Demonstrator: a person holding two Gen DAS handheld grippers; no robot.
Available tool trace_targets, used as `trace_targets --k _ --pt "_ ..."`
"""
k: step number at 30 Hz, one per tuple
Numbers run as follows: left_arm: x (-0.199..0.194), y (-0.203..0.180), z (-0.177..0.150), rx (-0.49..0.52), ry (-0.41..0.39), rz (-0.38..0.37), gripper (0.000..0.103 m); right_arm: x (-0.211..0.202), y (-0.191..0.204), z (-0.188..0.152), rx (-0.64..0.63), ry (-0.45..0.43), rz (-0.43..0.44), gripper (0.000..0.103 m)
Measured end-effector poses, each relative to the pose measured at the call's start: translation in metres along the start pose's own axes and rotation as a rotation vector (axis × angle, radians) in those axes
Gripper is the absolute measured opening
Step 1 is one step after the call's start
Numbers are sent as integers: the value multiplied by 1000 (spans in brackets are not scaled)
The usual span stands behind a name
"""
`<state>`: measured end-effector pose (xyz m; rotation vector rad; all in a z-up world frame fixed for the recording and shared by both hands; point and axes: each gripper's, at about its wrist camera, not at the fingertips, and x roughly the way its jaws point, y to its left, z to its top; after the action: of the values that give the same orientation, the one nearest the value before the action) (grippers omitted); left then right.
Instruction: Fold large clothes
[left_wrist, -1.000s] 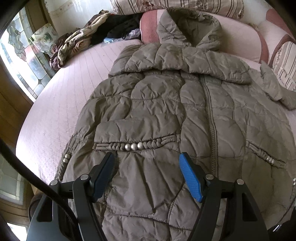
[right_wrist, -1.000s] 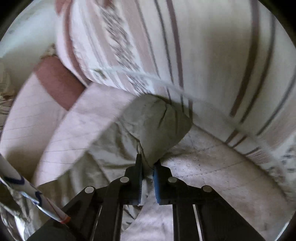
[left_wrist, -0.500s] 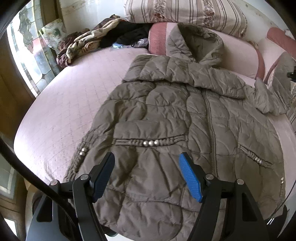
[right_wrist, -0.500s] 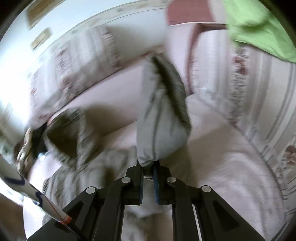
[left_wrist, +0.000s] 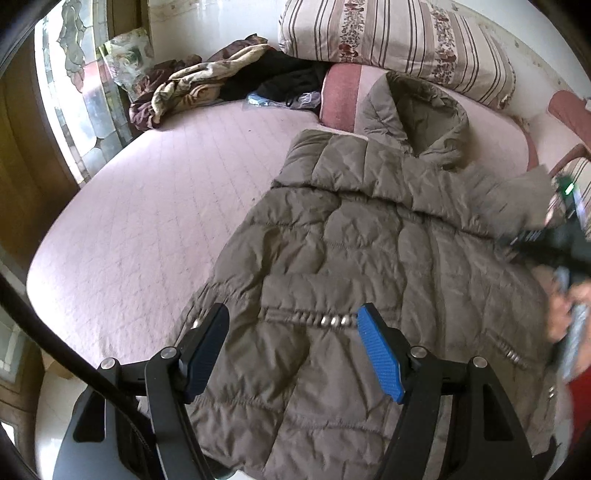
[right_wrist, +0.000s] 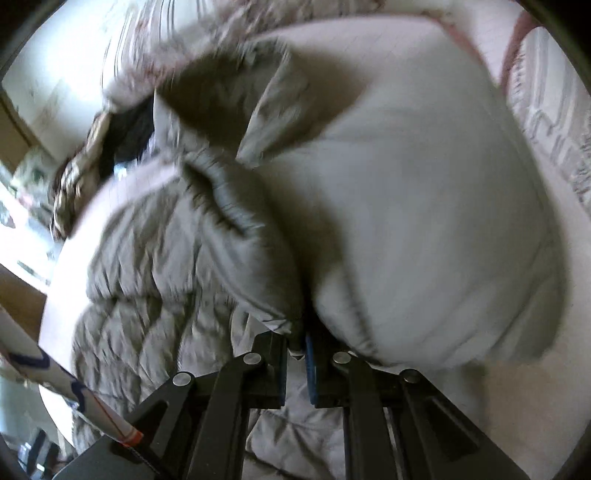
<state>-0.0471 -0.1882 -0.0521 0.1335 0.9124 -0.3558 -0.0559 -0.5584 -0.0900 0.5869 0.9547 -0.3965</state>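
A grey-brown quilted hooded coat (left_wrist: 354, 251) lies front up on the pink bed (left_wrist: 155, 221), its hood (left_wrist: 417, 110) against the pillows. My left gripper (left_wrist: 291, 347) hovers open above the coat's lower half, nothing between its blue pads. In the left wrist view the other hand and its tool (left_wrist: 561, 258) come in blurred at the right edge with the sleeve (left_wrist: 517, 199) lifted over the coat's body. In the right wrist view my right gripper (right_wrist: 295, 354) is shut on the sleeve's cuff (right_wrist: 266, 273), and the sleeve hangs over the coat (right_wrist: 147, 258).
A striped pillow (left_wrist: 399, 40) and pink bolsters (left_wrist: 340, 96) line the bed's head. A heap of dark and patterned clothes (left_wrist: 207, 81) lies at the far left corner beside a stained-glass window (left_wrist: 70, 85). The bed's left part is bare quilted cover.
My right gripper has swung the sleeve up off the bed by the pillows and across toward the coat's body, rolling as it went. The left gripper has drawn back and up a little, still open.
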Motion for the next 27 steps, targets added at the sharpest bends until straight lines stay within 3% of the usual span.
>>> trace_targets --k 3,5,7,9,11,16,21,23,27 --pt "5 -1 19 -34 4 -40 71 26 7 -9 -27 45 -8 10" --pt "10 -4 33 -54 13 -71 71 29 15 -13 -55 16 -39 11" --pt "17 -8 48 -74 31 -109 71 18 17 -17 -89 -9 -23 24" --pt "26 -15 62 -95 53 -151 71 2 18 -25 -109 -57 10 63" --pt "36 -25 71 -105 70 -184 71 -15 14 -33 -113 -125 9 71" --pt "70 -66 91 -72 118 -233 72 -55 -9 -41 -68 -269 38 71" --pt "114 -111 99 -23 203 -308 72 -81 -59 -39 70 -389 49 72" --pt "137 -131 100 -10 255 -344 72 -85 -79 -36 131 -394 57 72" --pt "172 -165 100 5 322 -425 72 -94 -121 -27 274 -395 153 72"
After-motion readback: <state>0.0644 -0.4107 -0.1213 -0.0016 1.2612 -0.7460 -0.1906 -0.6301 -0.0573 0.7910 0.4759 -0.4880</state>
